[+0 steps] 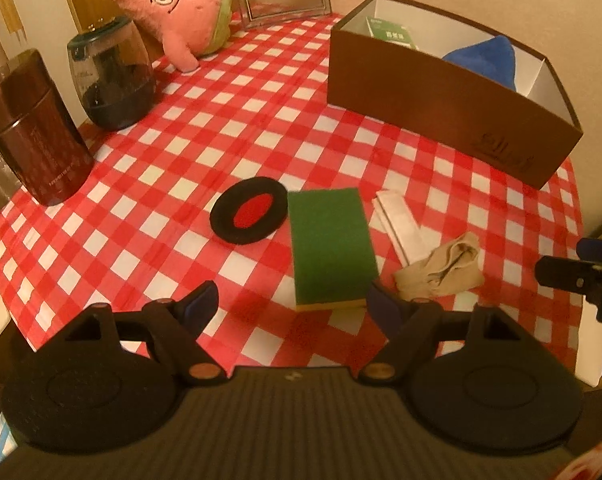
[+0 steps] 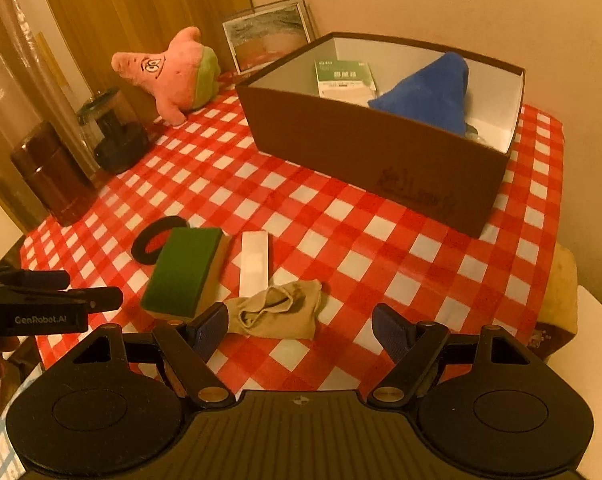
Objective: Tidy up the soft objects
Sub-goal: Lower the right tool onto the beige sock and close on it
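A green sponge (image 1: 330,246) with a yellow underside lies on the checked tablecloth (image 1: 205,128), also in the right wrist view (image 2: 183,272). Beside it lie a black ring pad with a red centre (image 1: 247,216) (image 2: 155,240), a white flat strip (image 1: 401,224) (image 2: 254,264) and a beige sock (image 1: 441,268) (image 2: 275,312). A pink star plush (image 1: 177,10) (image 2: 169,74) sits at the back. The brown box (image 1: 441,92) (image 2: 365,148) holds a blue cloth (image 1: 489,58) (image 2: 429,94) and a green packet (image 2: 343,78). My left gripper (image 1: 293,306) is open just before the sponge. My right gripper (image 2: 301,328) is open over the sock.
A dark red canister (image 1: 33,128) and a glass jar (image 1: 111,76) stand at the table's left edge. A framed picture (image 2: 267,32) leans on the back wall. A yellowish cushion (image 2: 561,288) lies beyond the table's right edge.
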Available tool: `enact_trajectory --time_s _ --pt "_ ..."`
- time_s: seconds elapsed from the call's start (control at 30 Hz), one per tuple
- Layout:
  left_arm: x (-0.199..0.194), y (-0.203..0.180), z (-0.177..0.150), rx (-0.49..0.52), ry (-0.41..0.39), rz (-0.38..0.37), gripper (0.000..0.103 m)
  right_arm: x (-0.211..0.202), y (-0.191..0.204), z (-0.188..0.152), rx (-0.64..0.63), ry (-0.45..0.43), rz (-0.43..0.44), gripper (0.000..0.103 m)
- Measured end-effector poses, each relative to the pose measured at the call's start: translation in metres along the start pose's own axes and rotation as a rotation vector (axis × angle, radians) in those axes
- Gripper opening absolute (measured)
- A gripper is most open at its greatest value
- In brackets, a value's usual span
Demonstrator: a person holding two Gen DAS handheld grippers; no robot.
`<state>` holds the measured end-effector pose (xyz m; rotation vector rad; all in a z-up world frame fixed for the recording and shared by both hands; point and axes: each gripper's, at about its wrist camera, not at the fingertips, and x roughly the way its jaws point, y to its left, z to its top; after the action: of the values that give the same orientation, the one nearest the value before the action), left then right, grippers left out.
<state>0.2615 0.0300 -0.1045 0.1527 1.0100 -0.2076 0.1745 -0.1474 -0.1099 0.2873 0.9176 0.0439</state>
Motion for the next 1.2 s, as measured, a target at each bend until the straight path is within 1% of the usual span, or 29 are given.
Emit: enact_trajectory --time_s 0.17,0.27,0.5,0.87,0.9,0.93,1.0,1.07,1.13,1.17,1.2 --pt "0.010 0.008 -0.005 -0.008 0.021 0.001 0.079 0.011 0.003 -0.004 0.018 0.012 0.017 0.079" --pt "0.016 0.011 -0.006 -0.016 0.034 0.002 0.077 0.018 0.007 -0.005 0.007 0.017 0.029 0.079" --pt "0.025 0.014 -0.006 -0.025 0.038 -0.005 0.077 0.039 0.013 -0.007 -0.023 0.024 0.056 0.079" --pt "0.044 0.007 0.001 -0.025 0.059 0.001 0.077 0.075 0.005 -0.004 -0.039 0.046 0.039 0.078" --pt "0.045 0.007 0.001 -0.025 0.062 0.000 0.077 0.078 0.004 -0.003 -0.041 0.045 0.037 0.076" --pt "0.047 0.006 0.002 -0.025 0.064 0.001 0.077 0.079 0.003 -0.003 -0.042 0.046 0.039 0.070" --pt "0.049 0.005 0.003 -0.020 0.064 0.004 0.077 0.084 0.002 -0.002 -0.041 0.054 0.044 0.064" --pt "0.051 0.004 0.004 -0.022 0.068 0.004 0.077 0.089 0.001 -0.001 -0.038 0.060 0.043 0.060" --pt "0.052 0.004 0.005 -0.021 0.071 0.005 0.077 0.092 0.001 -0.001 -0.045 0.060 0.048 0.052" --pt "0.053 0.004 0.005 -0.020 0.072 0.006 0.077 0.094 0.001 -0.002 -0.049 0.065 0.047 0.051" --pt "0.053 0.003 0.005 -0.020 0.073 0.006 0.077 0.095 0.001 -0.002 -0.053 0.069 0.048 0.045"
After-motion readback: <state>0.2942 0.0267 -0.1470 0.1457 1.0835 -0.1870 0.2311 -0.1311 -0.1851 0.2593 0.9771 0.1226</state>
